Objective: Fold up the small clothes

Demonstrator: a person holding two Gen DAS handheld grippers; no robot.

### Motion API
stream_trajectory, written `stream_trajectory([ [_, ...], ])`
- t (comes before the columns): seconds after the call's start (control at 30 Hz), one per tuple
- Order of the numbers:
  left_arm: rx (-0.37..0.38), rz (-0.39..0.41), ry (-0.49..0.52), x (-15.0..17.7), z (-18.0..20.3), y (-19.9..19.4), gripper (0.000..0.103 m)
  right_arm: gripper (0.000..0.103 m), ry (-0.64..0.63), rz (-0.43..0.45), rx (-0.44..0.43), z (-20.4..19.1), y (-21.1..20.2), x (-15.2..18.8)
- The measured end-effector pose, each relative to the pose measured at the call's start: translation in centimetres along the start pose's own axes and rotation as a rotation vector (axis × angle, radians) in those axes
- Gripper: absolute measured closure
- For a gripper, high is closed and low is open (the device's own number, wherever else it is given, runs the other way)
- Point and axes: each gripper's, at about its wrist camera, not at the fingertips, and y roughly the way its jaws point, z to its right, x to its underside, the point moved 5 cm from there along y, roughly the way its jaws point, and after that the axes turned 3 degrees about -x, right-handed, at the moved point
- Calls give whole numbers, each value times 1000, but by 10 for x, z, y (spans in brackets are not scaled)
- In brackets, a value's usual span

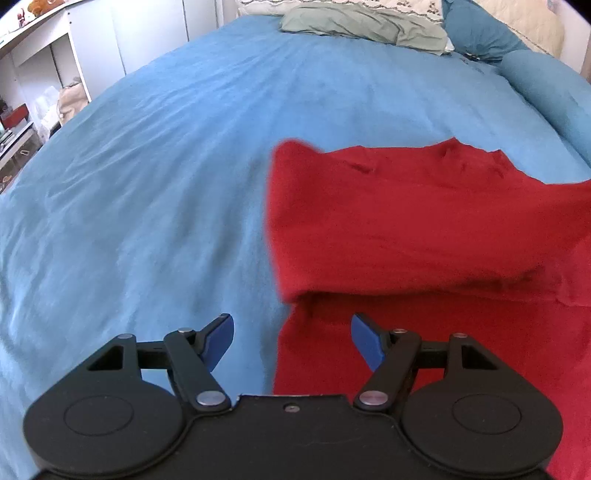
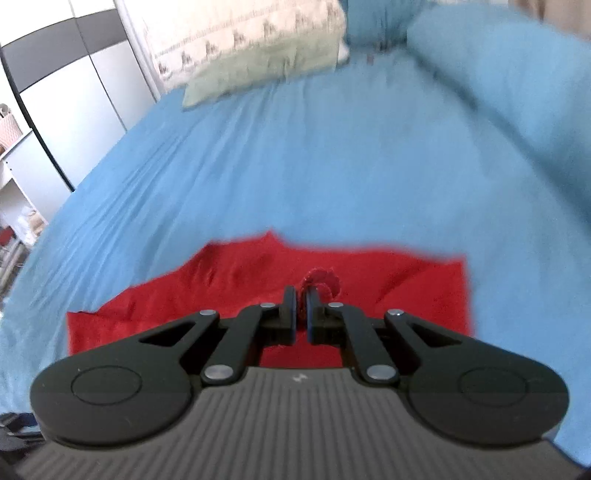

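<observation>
A red garment (image 1: pixel 424 229) lies on the blue bedspread (image 1: pixel 147 184), with one layer folded over another. My left gripper (image 1: pixel 291 339) is open and empty, low over the garment's left edge, one finger over the bedspread and one over the red cloth. In the right wrist view the red garment (image 2: pixel 236 280) lies just under the tool. My right gripper (image 2: pixel 302 308) is shut on a bunched pinch of the red cloth, which sticks out past the fingertips. The right view is blurred.
A green pillowcase (image 1: pixel 365 24) and patterned pillows lie at the head of the bed. Blue pillows (image 1: pixel 546 88) are at the far right. White shelves and cupboards (image 1: pixel 44 74) stand left of the bed. Wardrobe doors (image 2: pixel 74 92) show in the right view.
</observation>
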Motion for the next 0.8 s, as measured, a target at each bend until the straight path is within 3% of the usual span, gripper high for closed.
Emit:
stream_trajectory([
  [0.1, -8, -2, -17, -3, 2, 8, 28, 83, -50, 13, 50, 17, -7, -3],
  [0.3, -47, -1, -29, -9, 4, 24, 28, 83, -7, -24, 176, 64, 7, 25],
  [0.4, -56, -8, -42, -12, 1, 31, 28, 83, 73, -61, 180, 85, 20, 38],
  [0.53, -94, -21, -77, -13, -9, 36, 26, 80, 13, -100, 184, 87, 35, 55],
  [0.63, -99, -38, -129, -9, -16, 34, 26, 63, 21, -110, 198, 90, 36, 59],
  [0.7, -109, -43, -121, -5, -17, 32, 26, 43, -6, -94, 200, 83, 28, 57],
  [0.73, -114, -46, -111, -3, -16, 31, 26, 23, -38, -64, 198, 76, 20, 55],
  [0.77, -116, -47, -104, -1, -17, 30, 26, 10, -67, -29, 191, 69, 12, 55],
  [0.8, -115, -48, -101, 0, -17, 29, 26, 7, -99, 0, 173, 62, 8, 54],
])
